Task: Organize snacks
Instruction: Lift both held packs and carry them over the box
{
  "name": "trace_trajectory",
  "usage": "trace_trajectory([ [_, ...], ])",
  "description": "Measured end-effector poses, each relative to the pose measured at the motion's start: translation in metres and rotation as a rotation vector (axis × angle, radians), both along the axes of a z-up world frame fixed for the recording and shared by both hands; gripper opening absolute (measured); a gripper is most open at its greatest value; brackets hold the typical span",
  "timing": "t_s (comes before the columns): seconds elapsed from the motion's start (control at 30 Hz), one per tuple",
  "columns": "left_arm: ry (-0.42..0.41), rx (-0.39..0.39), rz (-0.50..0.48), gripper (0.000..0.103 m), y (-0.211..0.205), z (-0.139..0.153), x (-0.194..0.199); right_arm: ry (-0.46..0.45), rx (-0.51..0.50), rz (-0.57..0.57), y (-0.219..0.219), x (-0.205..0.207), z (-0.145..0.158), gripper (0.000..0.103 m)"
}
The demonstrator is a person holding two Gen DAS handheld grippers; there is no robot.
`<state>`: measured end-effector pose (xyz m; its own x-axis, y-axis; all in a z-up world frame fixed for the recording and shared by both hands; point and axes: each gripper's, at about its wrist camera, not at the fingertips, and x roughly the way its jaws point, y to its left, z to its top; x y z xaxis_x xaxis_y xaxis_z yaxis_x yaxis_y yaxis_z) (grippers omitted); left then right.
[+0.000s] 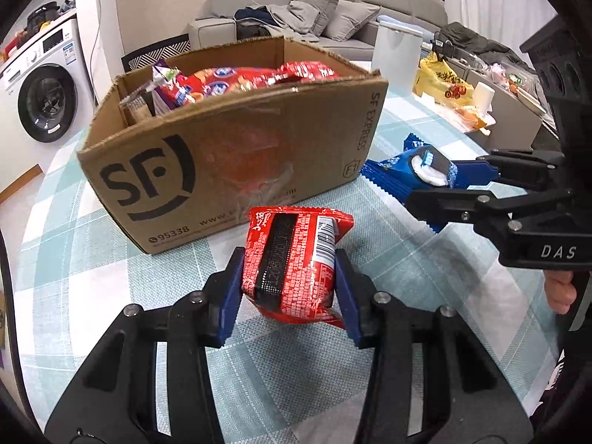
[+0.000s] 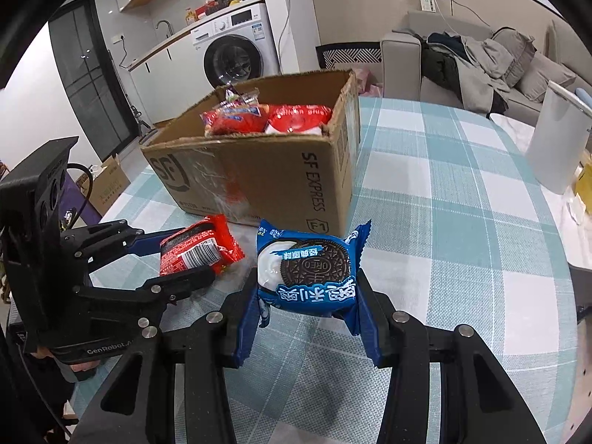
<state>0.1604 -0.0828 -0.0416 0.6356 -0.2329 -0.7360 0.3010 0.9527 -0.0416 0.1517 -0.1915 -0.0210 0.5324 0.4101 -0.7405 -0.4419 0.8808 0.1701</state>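
I've got the left claw [image 1: 290, 281] pinching a red foil snack packet [image 1: 296, 262] and the right claw [image 2: 309, 298] pinching a blue Oreo wrapper [image 2: 309, 270], both staged for the brown cardboard box [image 1: 229, 159] just ahead.

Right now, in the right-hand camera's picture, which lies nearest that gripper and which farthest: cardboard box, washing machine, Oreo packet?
1. Oreo packet: clamped in the right gripper.
2. Cardboard box: just behind, on the checked table.
3. Washing machine: against the back wall, left.
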Motion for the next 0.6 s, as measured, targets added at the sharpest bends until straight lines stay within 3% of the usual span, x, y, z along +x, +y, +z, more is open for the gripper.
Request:
trace_trajectory([
  [0.6,-0.112,-0.057,0.042,0.043,0.039,0.079,-0.031,-0.108,0.054,0.002,-0.004,-0.016,0.037,0.047],
])
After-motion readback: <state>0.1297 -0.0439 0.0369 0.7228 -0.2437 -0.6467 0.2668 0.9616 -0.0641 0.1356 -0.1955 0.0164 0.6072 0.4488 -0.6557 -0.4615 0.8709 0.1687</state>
